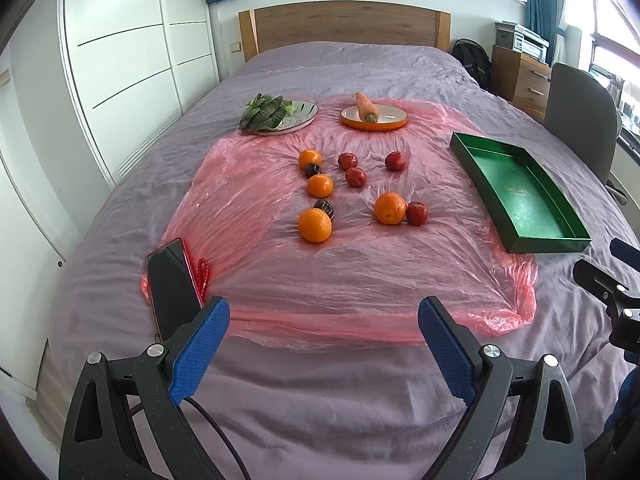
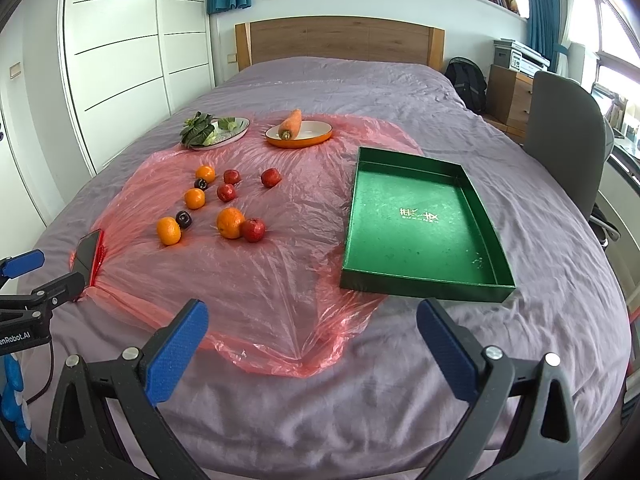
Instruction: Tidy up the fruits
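Bedroom, purple bedspread (image 1: 360, 68) with a pink plastic sheet (image 1: 360, 272) spread over it. Fruit lay loose on the sheet: four oranges, nearest one (image 1: 315, 225) beside a dark plum (image 1: 324, 209), another orange (image 1: 390, 208) touching a red apple (image 1: 417, 213), three more apples and a second plum further back. Green tray (image 2: 420, 224) sat to the right, nothing in it, well apart from the fruit. Behind, a carrot (image 1: 366, 107) lay on an orange plate (image 1: 388, 122), leafy greens (image 1: 262, 110) on a pale plate. Phone (image 1: 172, 280) at the sheet's left edge. Left gripper (image 1: 324, 344) spread wide, holding nothing, over the near bed edge. Right gripper (image 2: 312, 346) also wide, nothing held.
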Demonstrator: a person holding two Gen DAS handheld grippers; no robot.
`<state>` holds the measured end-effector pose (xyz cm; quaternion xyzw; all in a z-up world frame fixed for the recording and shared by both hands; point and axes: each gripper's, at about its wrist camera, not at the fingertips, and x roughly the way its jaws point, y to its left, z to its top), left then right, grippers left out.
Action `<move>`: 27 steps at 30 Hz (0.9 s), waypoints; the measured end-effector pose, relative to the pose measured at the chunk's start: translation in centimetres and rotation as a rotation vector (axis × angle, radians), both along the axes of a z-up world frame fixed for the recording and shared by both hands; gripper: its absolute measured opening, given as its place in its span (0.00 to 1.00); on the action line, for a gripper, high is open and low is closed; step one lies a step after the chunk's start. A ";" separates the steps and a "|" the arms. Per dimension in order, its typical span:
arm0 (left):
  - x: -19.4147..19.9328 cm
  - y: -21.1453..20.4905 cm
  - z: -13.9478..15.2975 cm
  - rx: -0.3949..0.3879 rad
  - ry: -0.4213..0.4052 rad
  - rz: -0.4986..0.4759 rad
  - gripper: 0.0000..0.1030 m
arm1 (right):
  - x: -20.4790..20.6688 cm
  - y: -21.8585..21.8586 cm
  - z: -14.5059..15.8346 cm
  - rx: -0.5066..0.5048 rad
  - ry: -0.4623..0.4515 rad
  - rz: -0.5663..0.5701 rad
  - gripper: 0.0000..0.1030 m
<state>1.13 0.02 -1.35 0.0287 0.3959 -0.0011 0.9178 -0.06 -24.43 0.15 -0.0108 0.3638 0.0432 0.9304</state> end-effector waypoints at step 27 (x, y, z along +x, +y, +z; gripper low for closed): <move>0.2 0.0 -0.3 0.009 0.008 -0.004 0.90 | -0.1 0.3 -0.3 -0.015 -0.001 0.015 1.00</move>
